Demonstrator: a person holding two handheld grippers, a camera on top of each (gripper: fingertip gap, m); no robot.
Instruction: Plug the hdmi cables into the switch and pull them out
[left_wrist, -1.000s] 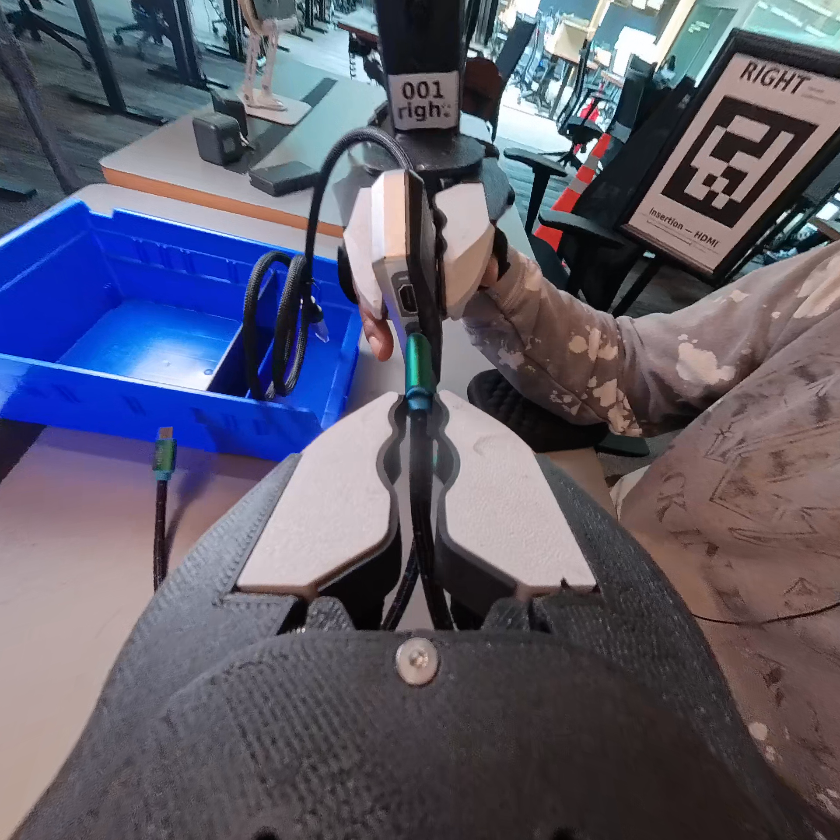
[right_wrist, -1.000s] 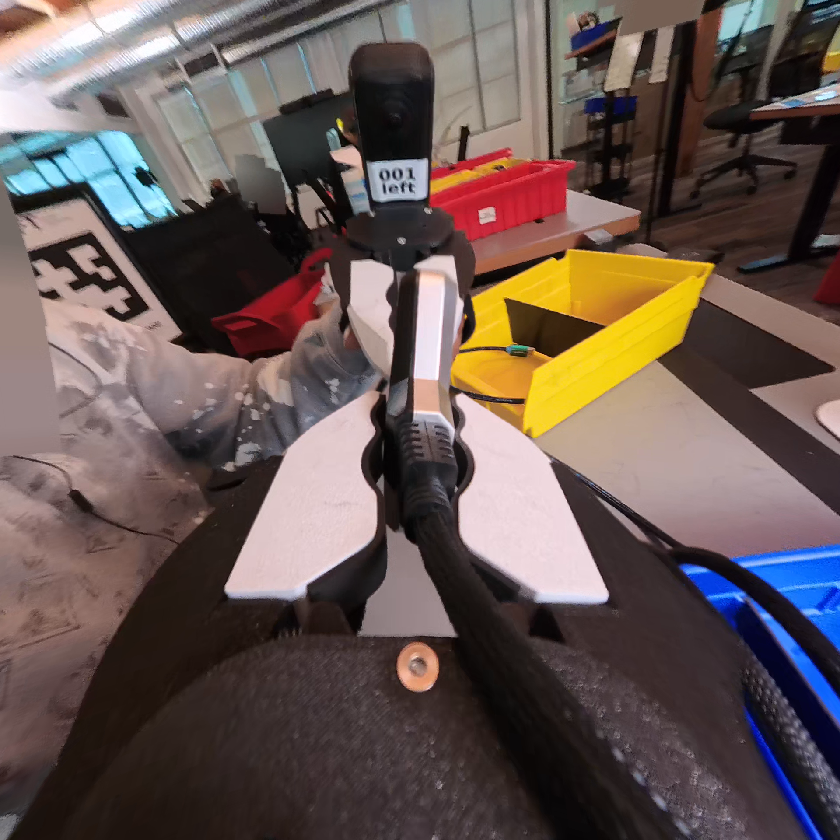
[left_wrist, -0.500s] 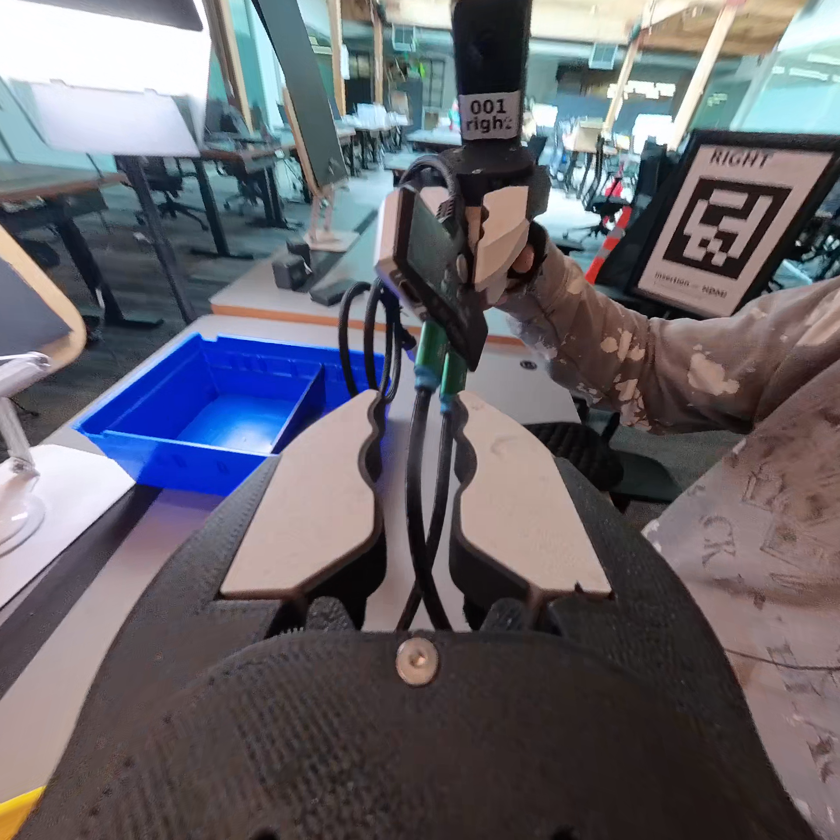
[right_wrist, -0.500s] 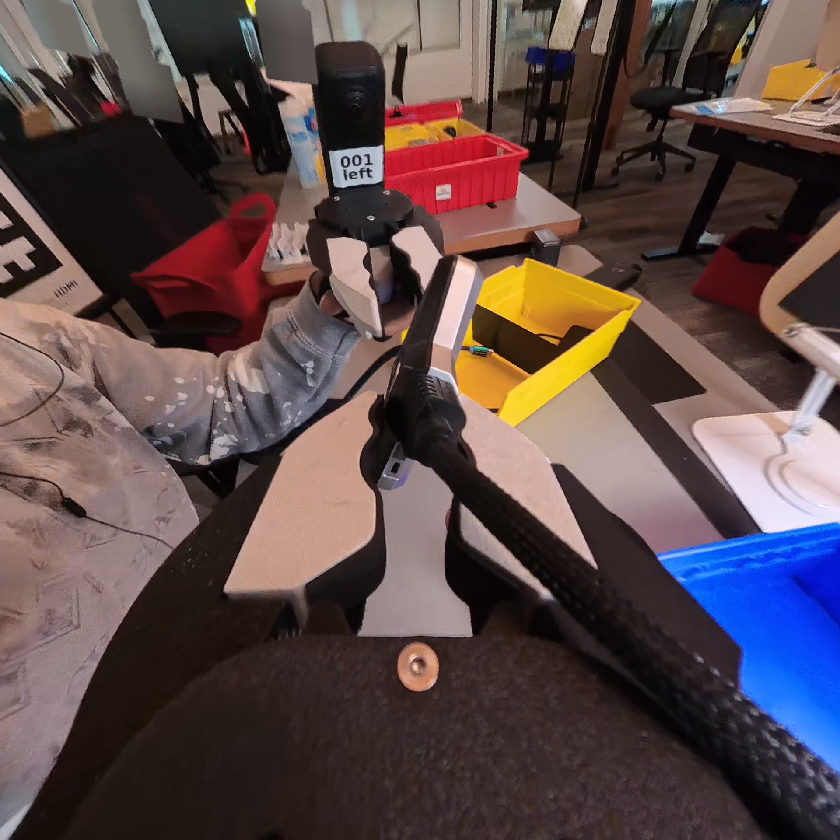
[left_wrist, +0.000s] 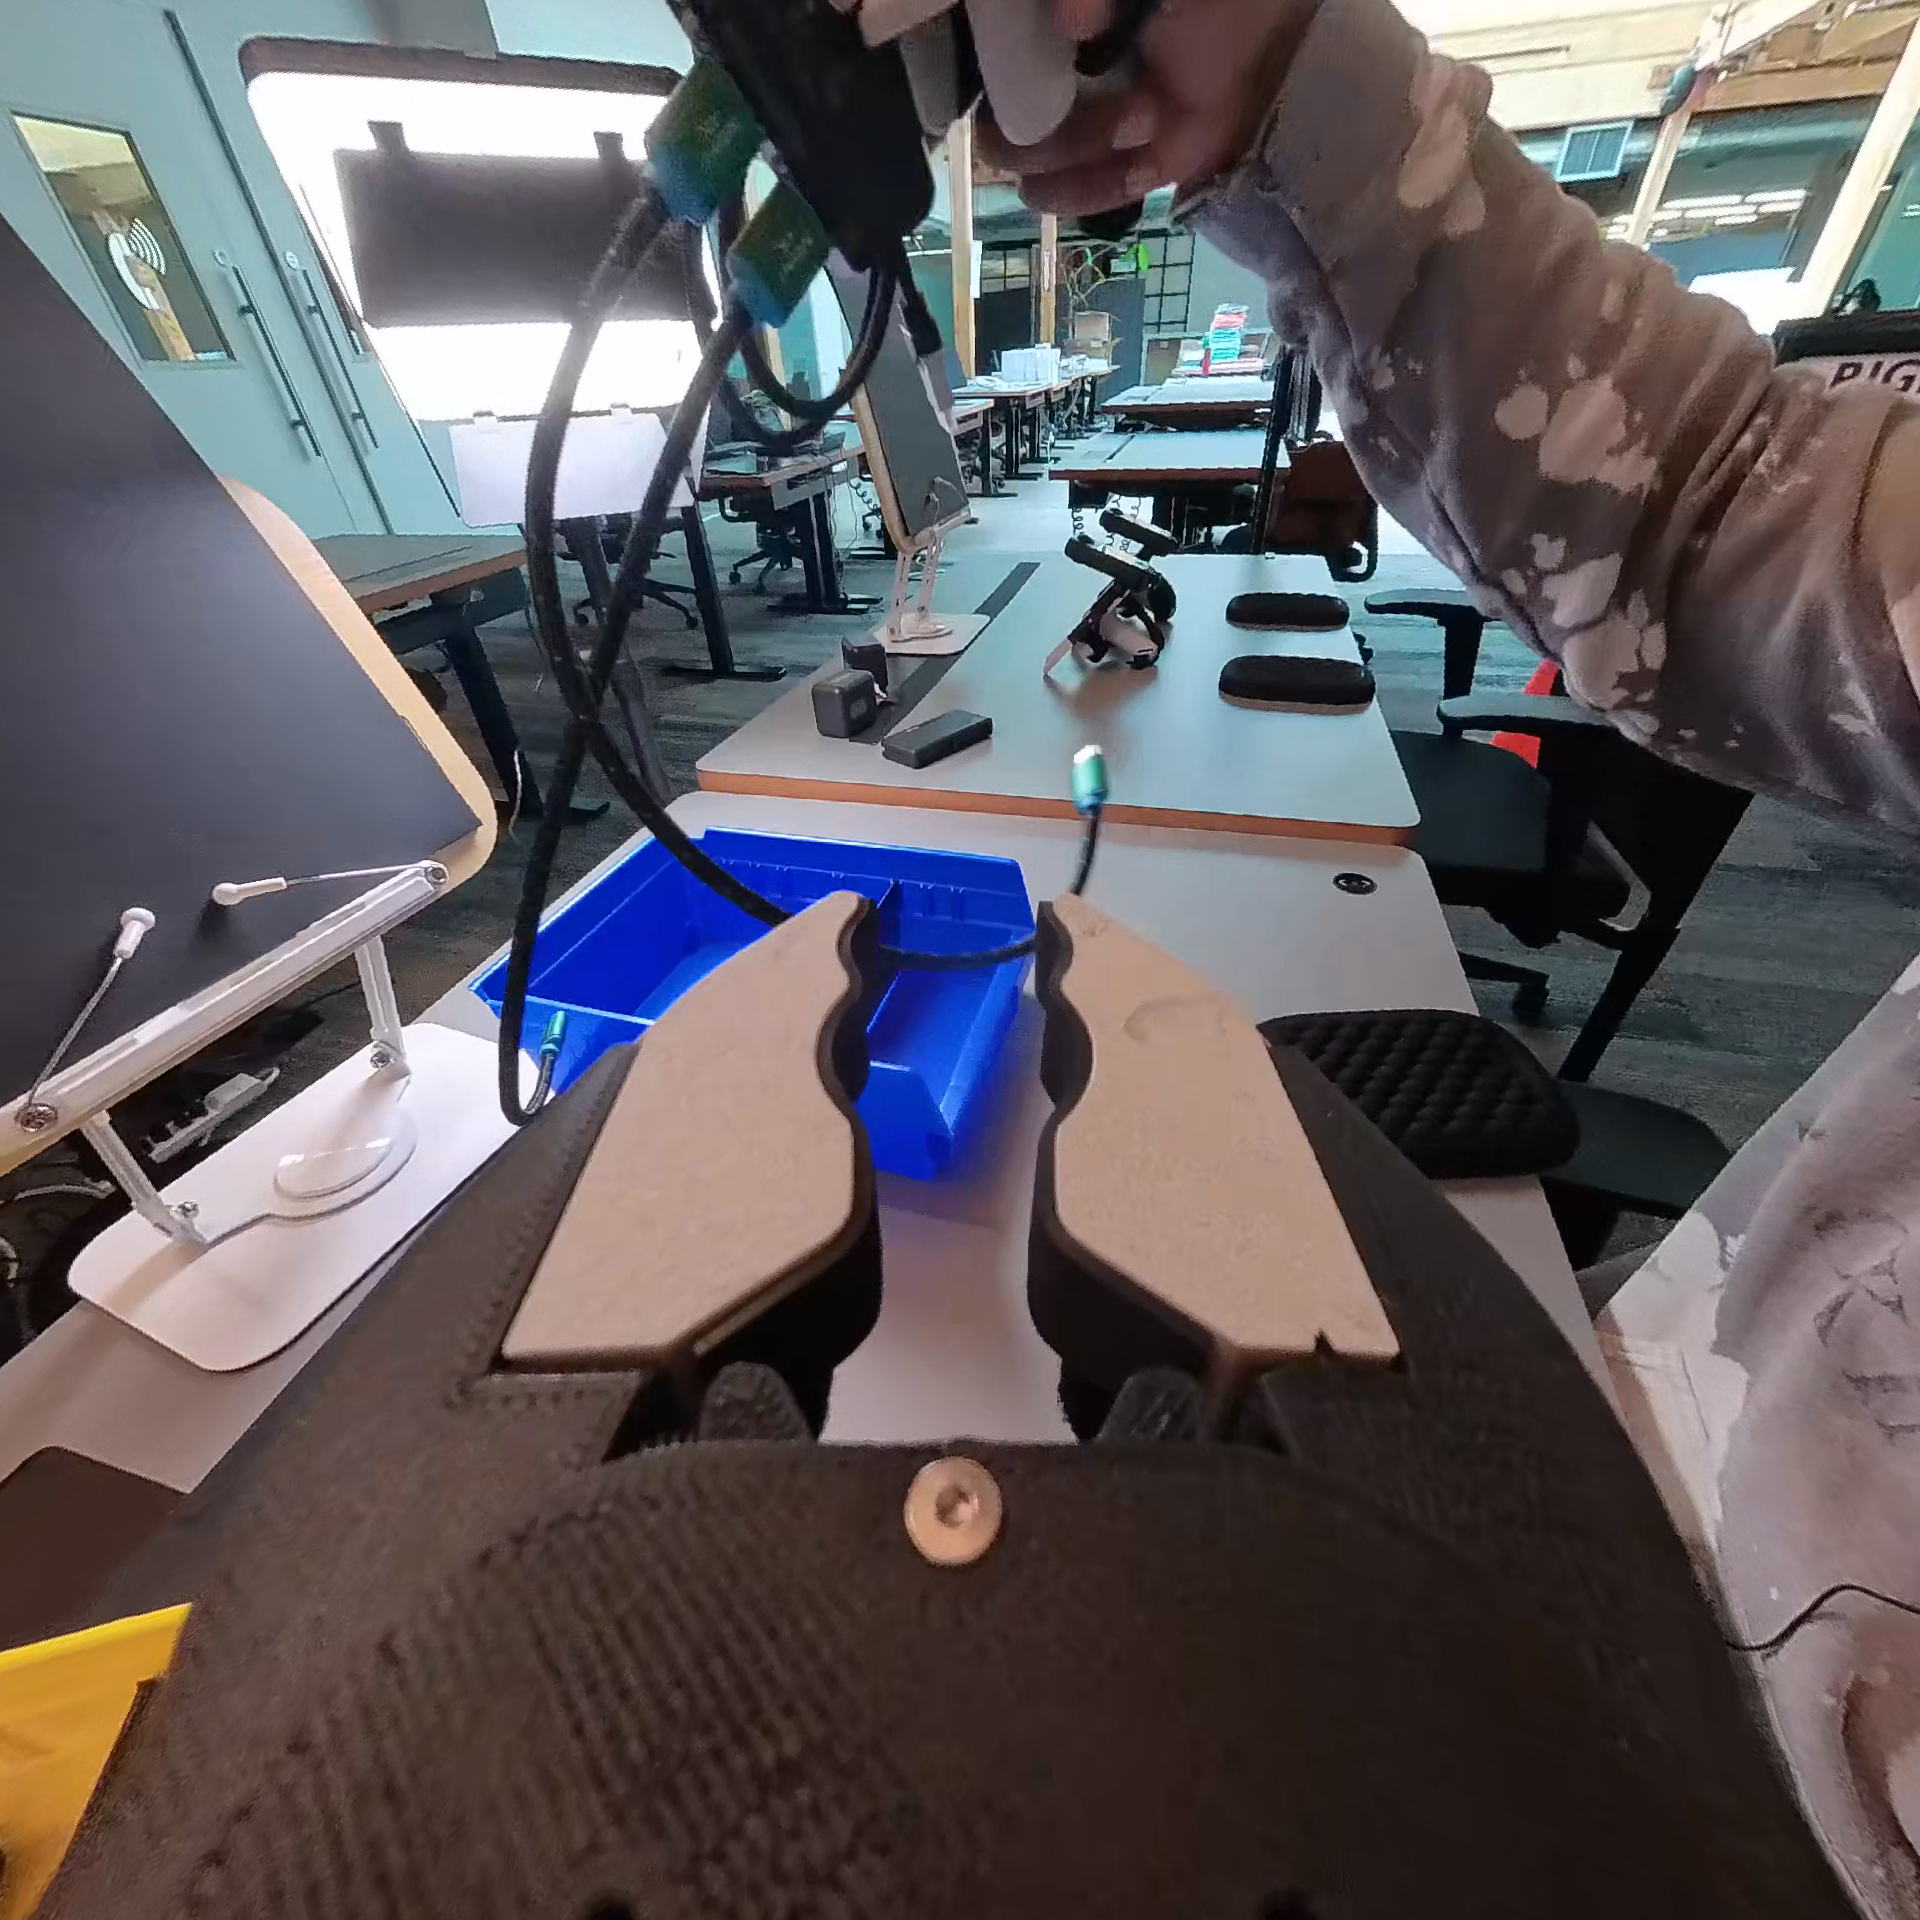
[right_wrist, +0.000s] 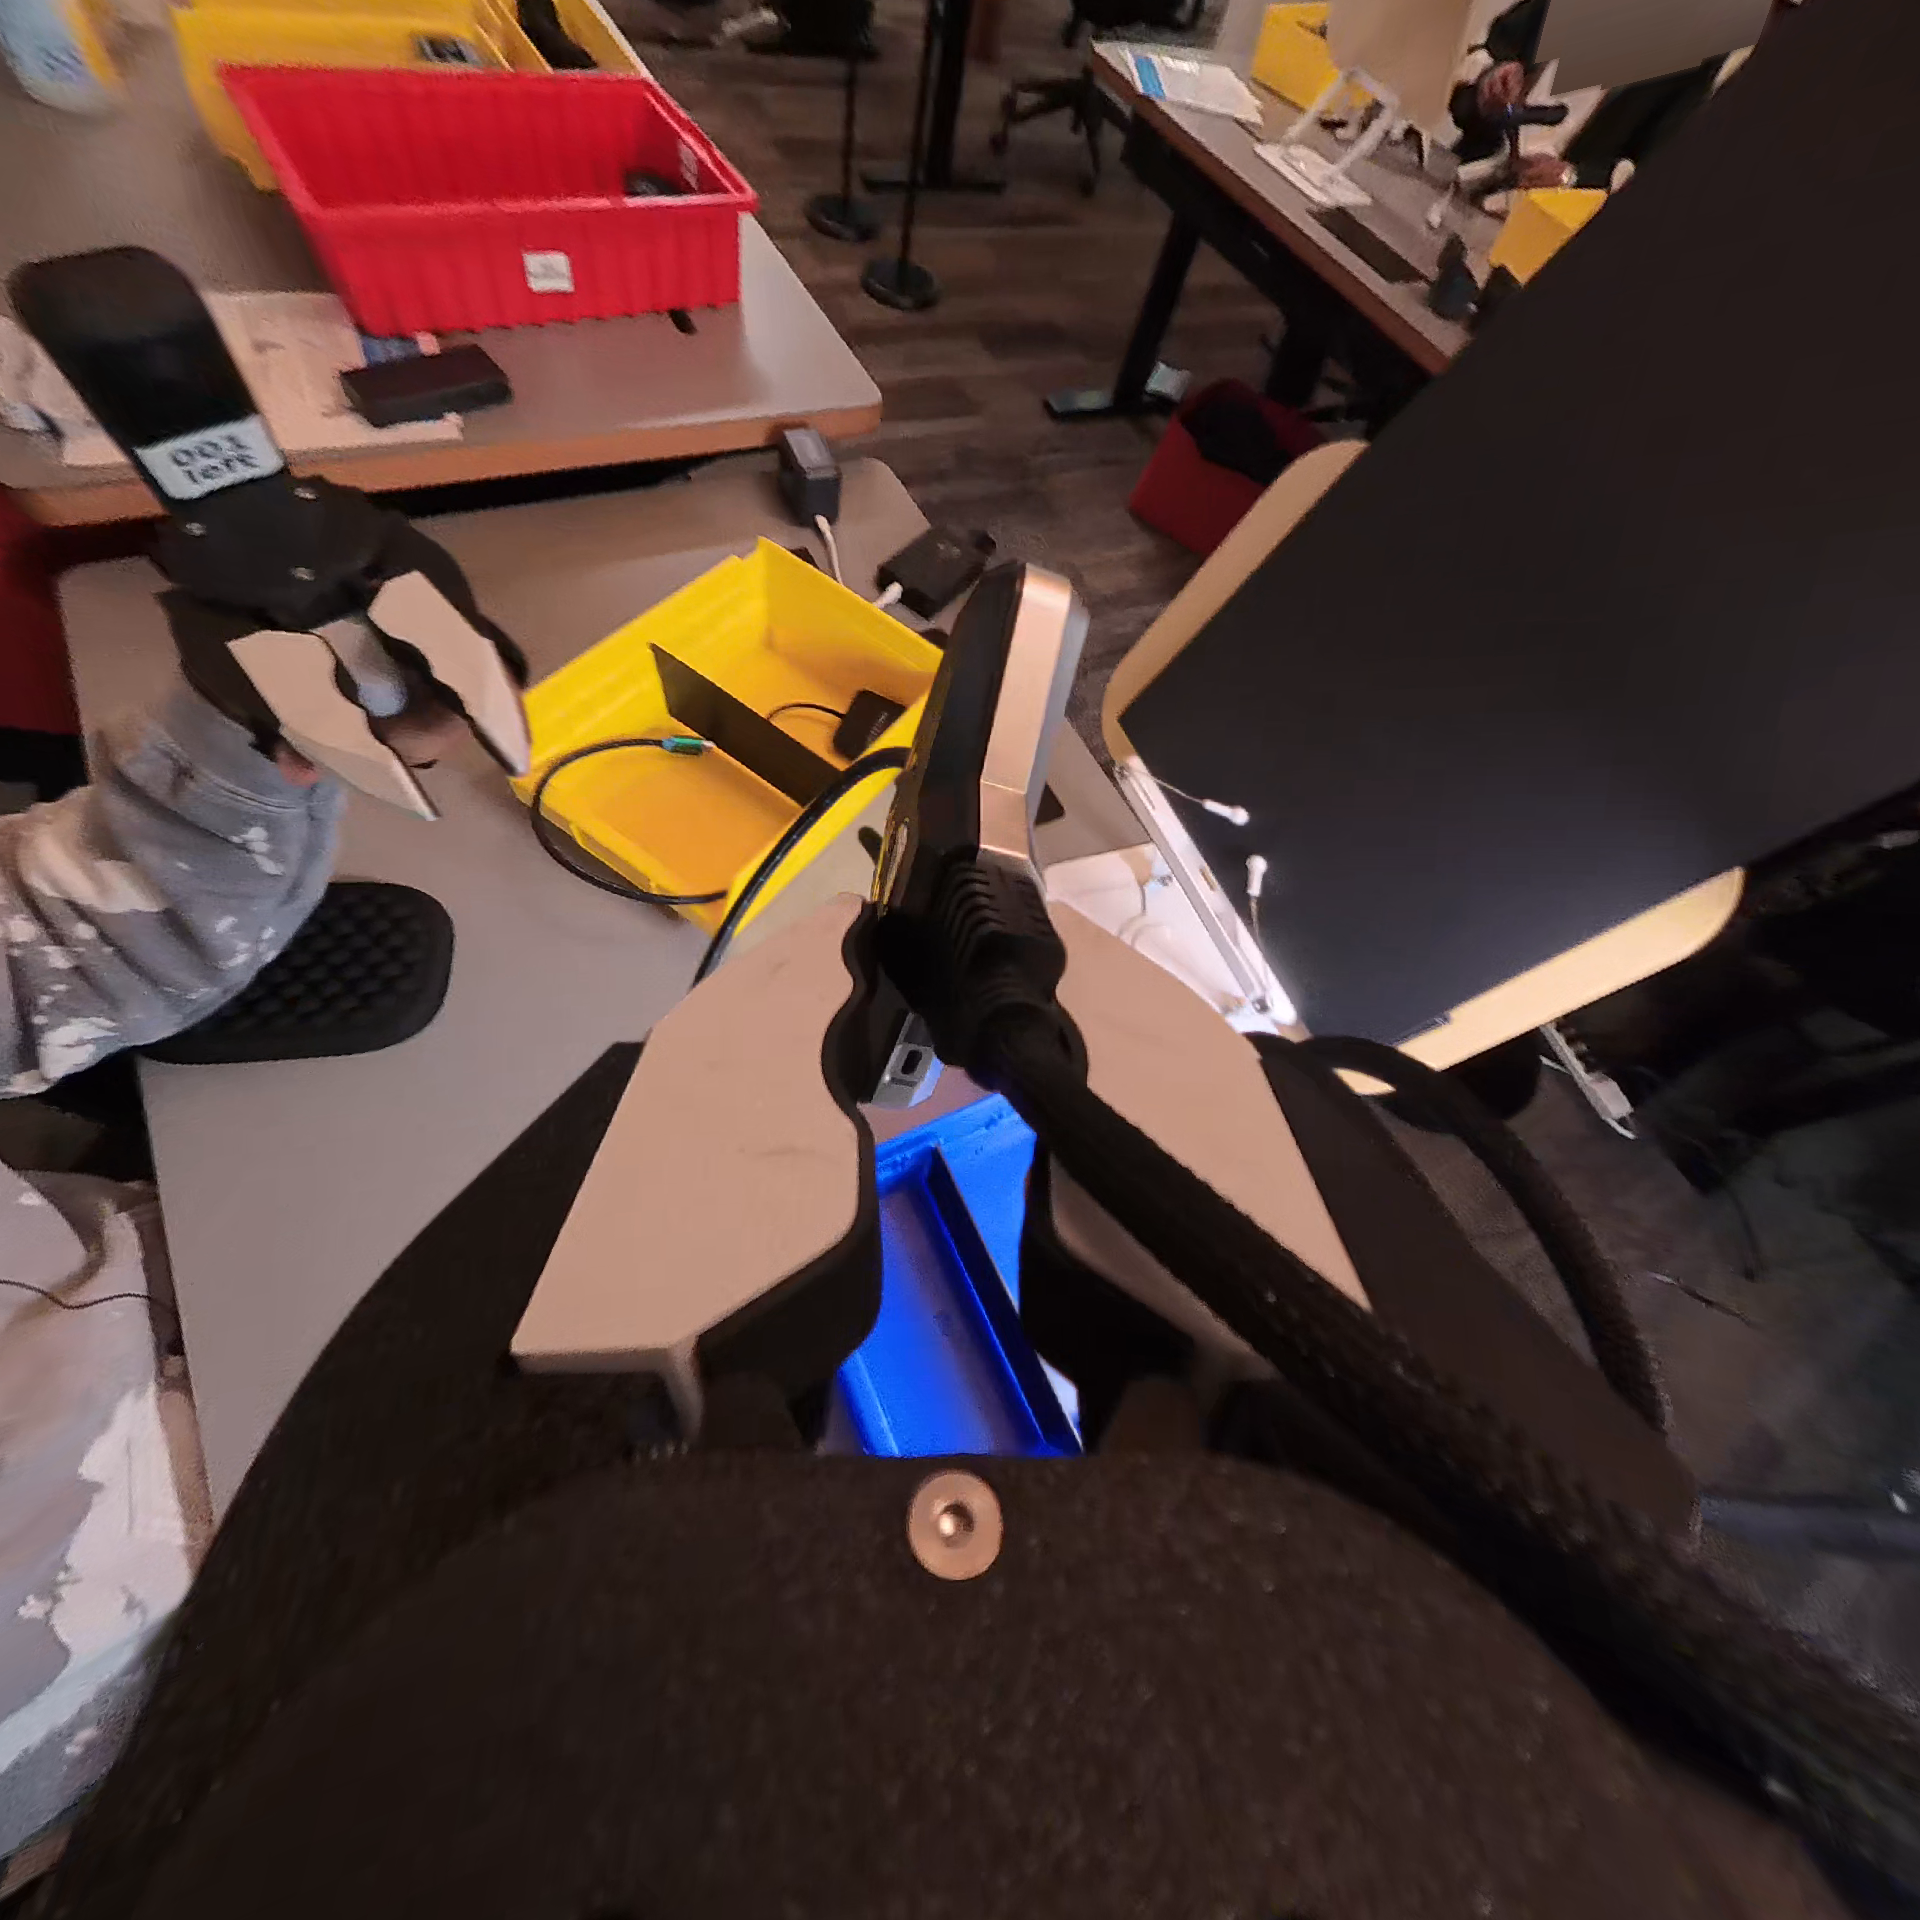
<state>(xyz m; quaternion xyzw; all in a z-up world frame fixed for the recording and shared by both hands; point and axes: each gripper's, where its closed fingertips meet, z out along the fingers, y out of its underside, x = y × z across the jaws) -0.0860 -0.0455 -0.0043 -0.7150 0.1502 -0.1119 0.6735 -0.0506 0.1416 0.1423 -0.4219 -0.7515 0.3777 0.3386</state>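
Nearest in the left wrist view, the left gripper (left_wrist: 945, 925) stands with its jaws parted and nothing between them; a black braided cable (left_wrist: 956, 951) crosses behind the gap at the fingertips. Just past the tips sits a blue bin (left_wrist: 623, 961) on the grey table (left_wrist: 1247, 935), and a loose green-tipped plug (left_wrist: 1088, 779) sticks up beyond it. To the left, a white stand (left_wrist: 239, 1236) props a dark board (left_wrist: 156, 644).

Higher and farther, the switch (left_wrist: 831, 114) hangs at the top edge, held up by the right gripper (left_wrist: 987, 62). Two green HDMI plugs (left_wrist: 774, 255) are seated in its lower side, their black cables looping down toward the bin. A second table behind carries small dark devices and two wrist pads.

In the right wrist view, the right gripper (right_wrist: 951, 925) is clamped on the switch (right_wrist: 987, 748), which stands tilted on edge between the fingers. A thick black plug (right_wrist: 987, 945) with a braided cord runs back over the gripper body and hides part of the right finger. Beyond lie a yellow bin (right_wrist: 727, 675) holding a cable, the left gripper (right_wrist: 473, 790) spread open and empty at left, and a red bin (right_wrist: 488, 197) on a far table.
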